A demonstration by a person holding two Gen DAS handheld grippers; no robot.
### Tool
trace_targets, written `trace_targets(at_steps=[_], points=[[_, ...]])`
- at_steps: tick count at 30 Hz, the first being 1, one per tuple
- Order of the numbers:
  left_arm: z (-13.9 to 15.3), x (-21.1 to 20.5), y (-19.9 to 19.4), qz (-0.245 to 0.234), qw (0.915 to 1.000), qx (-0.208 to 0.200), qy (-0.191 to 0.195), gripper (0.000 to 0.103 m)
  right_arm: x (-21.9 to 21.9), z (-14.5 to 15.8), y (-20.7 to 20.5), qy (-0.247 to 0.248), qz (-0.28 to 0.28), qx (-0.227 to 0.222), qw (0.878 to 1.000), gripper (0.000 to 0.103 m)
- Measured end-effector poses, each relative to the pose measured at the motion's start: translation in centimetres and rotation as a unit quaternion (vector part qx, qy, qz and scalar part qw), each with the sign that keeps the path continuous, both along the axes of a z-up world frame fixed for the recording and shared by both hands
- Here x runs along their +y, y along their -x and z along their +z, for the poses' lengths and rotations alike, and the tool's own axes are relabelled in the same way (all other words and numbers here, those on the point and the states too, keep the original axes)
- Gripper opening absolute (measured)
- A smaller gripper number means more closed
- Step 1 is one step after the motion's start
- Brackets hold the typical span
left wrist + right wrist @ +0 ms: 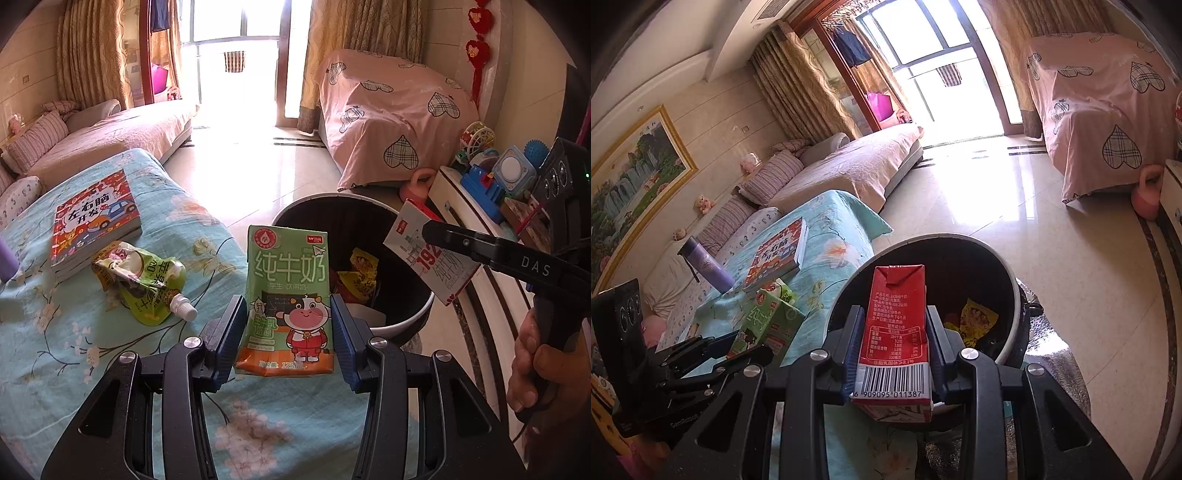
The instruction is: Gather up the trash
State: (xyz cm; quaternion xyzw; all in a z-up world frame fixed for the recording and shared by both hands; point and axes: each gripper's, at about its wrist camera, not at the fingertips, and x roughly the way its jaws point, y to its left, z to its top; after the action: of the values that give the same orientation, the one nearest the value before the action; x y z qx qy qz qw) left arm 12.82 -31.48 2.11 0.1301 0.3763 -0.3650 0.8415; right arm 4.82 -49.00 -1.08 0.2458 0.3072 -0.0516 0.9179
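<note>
My left gripper (289, 325) is shut on a green milk carton (286, 295) with a cartoon cow, held upright over the table edge near the bin. It also shows in the right wrist view (768, 325). My right gripper (894, 339) is shut on a red and white milk carton (895, 339), held above the black trash bin (1012, 291); the carton shows in the left wrist view (428, 254) over the bin (417, 317). The bin holds yellow snack wrappers (360, 277). A crumpled green spout pouch (147, 284) lies on the table.
The table has a light blue floral cloth (74, 350). A stack of children's books (96, 221) lies on it, and a purple bottle (705, 266) stands beyond. A toy shelf (491, 184) is to the right, a sofa (849, 166) behind, glossy floor (979, 206) past the bin.
</note>
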Motion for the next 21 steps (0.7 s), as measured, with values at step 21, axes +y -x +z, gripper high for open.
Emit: trace_targets(at_steps=[21], points=[[-5.1, 12.2, -0.7, 0.085, 0.9941, 0.067, -0.009, 0.045, 11.4, -3.4, -1.4, -0.038, 0.118, 0.027, 0.992, 0.033]])
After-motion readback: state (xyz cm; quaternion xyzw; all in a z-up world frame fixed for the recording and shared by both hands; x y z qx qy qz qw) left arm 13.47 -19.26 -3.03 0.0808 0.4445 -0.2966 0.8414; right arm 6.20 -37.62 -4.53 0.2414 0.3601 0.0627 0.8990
